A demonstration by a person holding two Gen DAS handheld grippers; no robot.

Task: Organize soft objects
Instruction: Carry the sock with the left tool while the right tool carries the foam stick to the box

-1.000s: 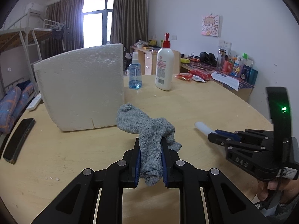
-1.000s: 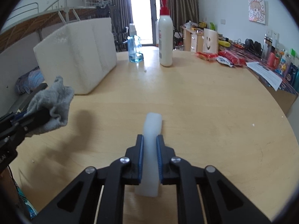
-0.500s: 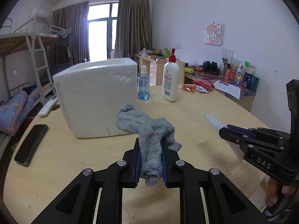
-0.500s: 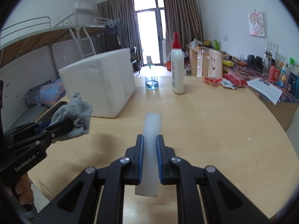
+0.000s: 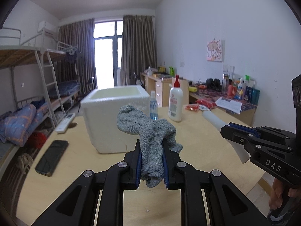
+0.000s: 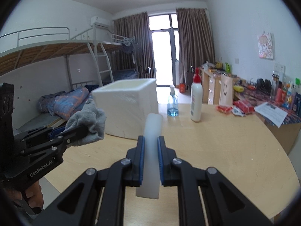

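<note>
The left gripper [image 5: 151, 162] held a grey sock [image 5: 150, 131] above the desk [image 5: 197, 141], its jaws closed on the sock's middle, both ends drooping free. The right gripper [image 6: 150, 158] had its jaws clamped on a white foam strip [image 6: 151, 143], also lifted. An open white foam box [image 5: 114, 116] stood toward the desk's far left edge, a lotion bottle [image 5: 175, 103] and a blue spray bottle [image 5: 153, 106] just beyond it.

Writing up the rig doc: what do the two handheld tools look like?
Both are matte black linkage tools with silver pivot pins and blue finger pads. The right tool reads "DAS" in white on its body; the left tool reads "GenRobot.AI". A bare hand grips the left tool's handle. No cables visible.
</note>
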